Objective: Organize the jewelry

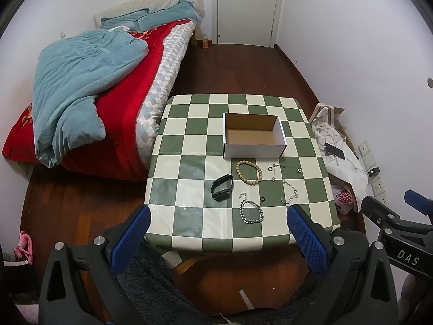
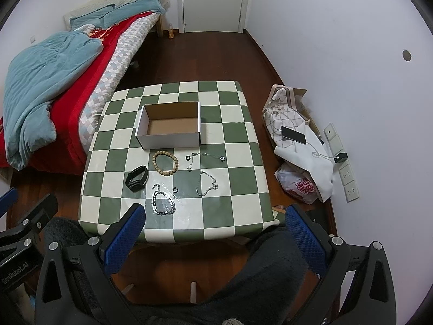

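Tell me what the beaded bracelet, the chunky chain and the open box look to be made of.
Beaded bracelet: probably wood, with matte tan round beads; could be seed or resin.
Chunky chain: metal by its look, with bright silvery links that glint.
Open box: cardboard, with a raw brown inside and smooth white outer walls.

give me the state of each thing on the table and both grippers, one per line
cardboard box: open top, empty, upright
bead bracelet: loose on the cloth, in a ring
black band: on the cloth, strap closed in a loop
chunky silver chain: curled, nearest the table edge
thin silver chain: loosely strewn
pendant necklace: spread out in front of the box
left gripper: jaws open, empty
right gripper: jaws open, empty
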`<state>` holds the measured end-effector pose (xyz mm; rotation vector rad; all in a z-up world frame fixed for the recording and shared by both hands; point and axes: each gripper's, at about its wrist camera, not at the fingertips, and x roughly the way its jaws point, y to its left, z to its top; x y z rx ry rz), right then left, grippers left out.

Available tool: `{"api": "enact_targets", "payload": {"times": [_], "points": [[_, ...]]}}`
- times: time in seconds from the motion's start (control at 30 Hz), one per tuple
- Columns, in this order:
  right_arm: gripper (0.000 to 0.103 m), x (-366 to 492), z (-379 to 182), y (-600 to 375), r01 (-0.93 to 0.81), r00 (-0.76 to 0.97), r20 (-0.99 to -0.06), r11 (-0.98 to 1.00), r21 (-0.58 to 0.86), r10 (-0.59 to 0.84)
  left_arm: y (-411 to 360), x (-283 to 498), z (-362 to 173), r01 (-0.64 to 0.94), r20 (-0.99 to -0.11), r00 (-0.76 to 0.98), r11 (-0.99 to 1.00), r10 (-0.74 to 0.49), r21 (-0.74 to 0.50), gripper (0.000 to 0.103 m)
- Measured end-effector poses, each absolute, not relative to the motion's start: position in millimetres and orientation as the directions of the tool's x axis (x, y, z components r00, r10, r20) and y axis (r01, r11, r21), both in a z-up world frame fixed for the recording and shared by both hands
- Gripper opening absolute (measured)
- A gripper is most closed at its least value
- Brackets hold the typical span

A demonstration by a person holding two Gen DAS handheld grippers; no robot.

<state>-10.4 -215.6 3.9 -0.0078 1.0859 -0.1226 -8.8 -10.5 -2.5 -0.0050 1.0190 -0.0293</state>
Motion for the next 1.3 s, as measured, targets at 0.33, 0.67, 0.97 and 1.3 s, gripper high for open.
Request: {"api": "enact_targets", "payload": {"times": [0.33,0.67,0.97,1.3], "points": [[0.103,-10,6,-217,0.098,0.463,-0.88,0.993,-0.069,-0.107,-17,-7,-3,0.025,-0.849,0.527,1.0,-0.027,-0.016,0.103],[0.103,-8,10,-218,0.099,0.463,-0.88,0.993,-0.069,-0.107,-14,-4,1,0.024,-0.848,0.529,1.0,-0.027,-0.017,0.103],[0.103,-8,14,-219,0.099,0.465,-0.879,0.993,-0.07,-0.109,-16,-3,3,0.025,-0.847,0.531,1.0,-0.029,-0.019,0.103],[0.103,-7,19,-220,0.097,0.468,-0.877,0.993,-0.068,-0.106,-14,-5,9,0.027,-0.845,0.534,0.999,-0.033,-0.022,0.103]]}}
